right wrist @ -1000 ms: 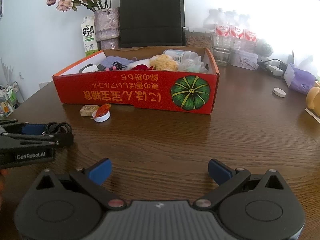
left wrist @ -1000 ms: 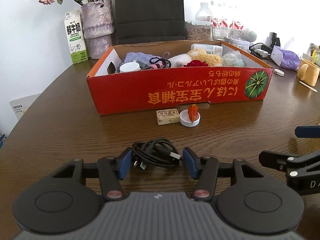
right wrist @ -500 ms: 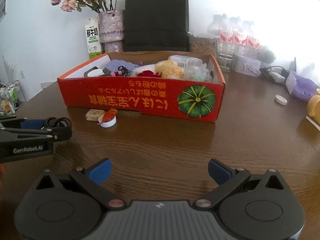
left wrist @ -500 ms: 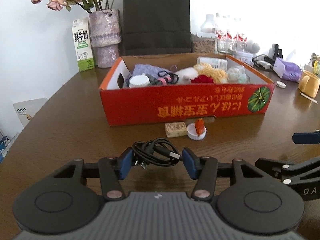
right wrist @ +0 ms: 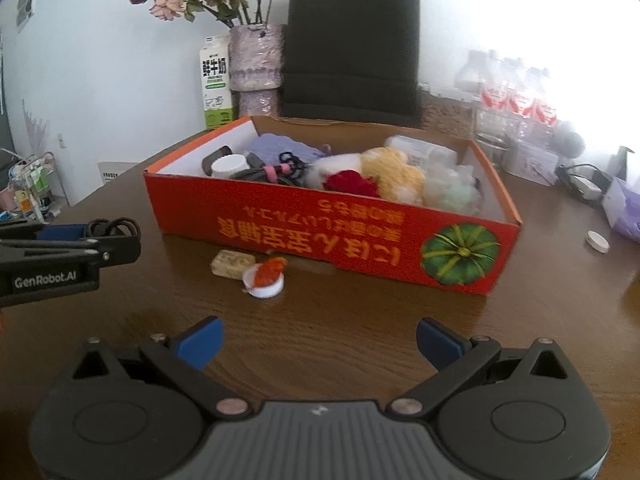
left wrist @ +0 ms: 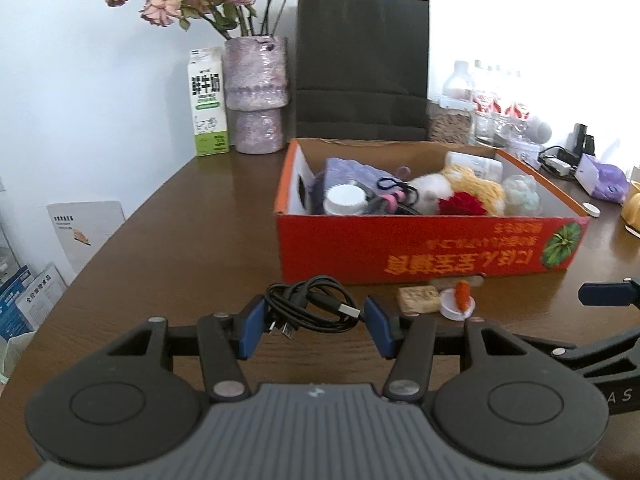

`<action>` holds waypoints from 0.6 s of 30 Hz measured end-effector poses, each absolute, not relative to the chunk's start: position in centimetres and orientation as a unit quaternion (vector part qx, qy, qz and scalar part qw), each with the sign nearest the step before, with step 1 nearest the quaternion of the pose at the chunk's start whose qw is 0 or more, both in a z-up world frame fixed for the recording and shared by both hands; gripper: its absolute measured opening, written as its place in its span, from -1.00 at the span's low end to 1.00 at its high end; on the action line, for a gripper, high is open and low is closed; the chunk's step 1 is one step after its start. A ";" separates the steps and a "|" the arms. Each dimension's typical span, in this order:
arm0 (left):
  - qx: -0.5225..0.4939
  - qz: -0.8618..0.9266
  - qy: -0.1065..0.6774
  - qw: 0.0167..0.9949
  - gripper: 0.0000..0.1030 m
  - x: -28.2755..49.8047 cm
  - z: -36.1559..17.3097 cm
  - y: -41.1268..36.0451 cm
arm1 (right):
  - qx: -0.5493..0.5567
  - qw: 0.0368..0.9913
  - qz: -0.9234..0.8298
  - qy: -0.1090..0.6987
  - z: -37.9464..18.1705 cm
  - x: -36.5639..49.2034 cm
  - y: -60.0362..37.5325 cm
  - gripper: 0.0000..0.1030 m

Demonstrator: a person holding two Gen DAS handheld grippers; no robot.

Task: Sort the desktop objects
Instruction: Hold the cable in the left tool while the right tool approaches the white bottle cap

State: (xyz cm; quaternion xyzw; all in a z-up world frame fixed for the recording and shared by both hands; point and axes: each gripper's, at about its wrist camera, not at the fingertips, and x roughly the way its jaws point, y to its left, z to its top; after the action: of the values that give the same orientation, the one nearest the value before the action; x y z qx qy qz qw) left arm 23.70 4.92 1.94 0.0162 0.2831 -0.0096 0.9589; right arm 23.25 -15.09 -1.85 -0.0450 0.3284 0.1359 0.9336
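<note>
While the left tongs [left wrist: 314, 326] clamp a coiled black cable [left wrist: 310, 304], the right tongs [right wrist: 318, 342] gape empty over bare worktop [right wrist: 360, 320] before the red box [right wrist: 332, 232].

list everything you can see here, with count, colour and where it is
coiled cable: 1, black, between the left gripper's pads, off the table
box: 1, red cardboard, mid-table, holding soft toys, a white lid and bottles
small block: 1, beige, on the table in front of the box
cap: 1, white with an orange-red piece on it, beside the block
loose cap: 1, white, table right of the box
paper bag: 1, black, behind the box
vase: 1, lilac, dried roses, back left
milk carton: 1, white and green, beside the vase
table: 1, dark wood
left gripper: 1, black, blue pads, closed on the cable
right gripper: 1, black, blue pads, open, empty
</note>
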 end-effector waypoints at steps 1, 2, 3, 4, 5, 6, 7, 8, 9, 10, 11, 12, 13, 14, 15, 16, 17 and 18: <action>0.015 -0.008 0.282 0.959 0.05 23.8 1.9 5.2 | -0.045 0.934 0.134 0.329 -1.8 23.5 -14.8 1.00; 0.014 -0.006 0.282 0.959 0.05 24.0 1.9 5.5 | -0.044 0.933 0.131 0.331 -1.8 23.8 -14.6 1.00; 0.012 -0.005 0.282 0.959 0.05 24.1 1.9 5.8 | -0.042 0.933 0.131 0.332 -1.8 24.1 -14.3 1.00; 0.009 -0.003 0.282 0.959 0.05 24.3 1.9 6.1 | -0.039 0.933 0.133 0.332 -1.8 24.3 -14.1 1.00; 0.007 -0.002 0.282 0.959 0.05 24.4 1.9 6.3 | -0.037 0.932 0.134 0.335 -1.9 24.5 -13.9 1.00; 0.005 -0.002 0.283 0.959 0.05 24.6 1.8 6.6 | -0.036 0.931 0.135 0.336 -1.9 24.7 -13.8 1.00; 0.003 -0.002 0.283 0.959 0.05 24.7 1.8 6.8 | -0.036 0.931 0.136 0.337 -2.0 24.9 -13.5 1.00; 0.001 -0.002 0.283 0.959 0.05 24.9 1.7 7.1 | -0.037 0.930 0.137 0.339 -2.1 25.0 -13.3 1.00; 0.000 -0.003 0.283 0.959 0.05 25.0 1.7 7.2 | -0.038 0.930 0.138 0.340 -2.1 25.1 -13.2 1.00; -0.001 -0.003 0.283 0.959 0.05 25.1 1.7 7.3 | -0.039 0.929 0.138 0.341 -2.2 25.3 -13.0 1.00; -0.002 -0.001 0.283 0.959 0.05 25.2 1.6 7.5 | -0.040 0.929 0.136 0.341 -2.2 25.4 -12.8 1.00; -0.003 0.001 0.283 0.959 0.05 25.4 1.6 7.6 | -0.042 0.930 0.131 0.342 -2.3 25.5 -12.7 1.00; -0.005 0.004 0.286 0.958 0.05 25.6 1.5 7.8 | -0.044 0.930 0.123 0.342 -2.3 25.6 -12.6 1.00; -0.008 0.005 0.287 0.958 0.05 25.7 1.4 8.0 | -0.048 0.931 0.119 0.342 -2.3 25.7 -12.4 1.00; -0.011 0.005 0.288 0.958 0.05 25.9 1.3 8.2 | -0.048 0.931 0.118 0.342 -2.3 25.8 -12.4 1.00; -0.013 0.005 0.289 0.957 0.05 26.1 1.2 8.4 | -0.047 0.930 0.121 0.343 -2.4 25.8 -12.4 1.00; -0.014 0.006 0.289 0.957 0.05 26.1 1.2 8.5 | -0.045 0.930 0.123 0.344 -2.4 25.9 -12.3 1.00; -0.015 0.007 0.291 0.957 0.06 26.3 1.1 8.6 | -0.045 0.929 0.124 0.345 -2.4 25.9 -12.3 0.99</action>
State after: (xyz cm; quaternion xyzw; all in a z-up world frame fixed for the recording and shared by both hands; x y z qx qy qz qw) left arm 26.29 8.61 1.08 -0.0150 0.2907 0.0074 0.9567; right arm 25.94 -12.27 -2.38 -0.0449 0.3446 0.1241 0.9294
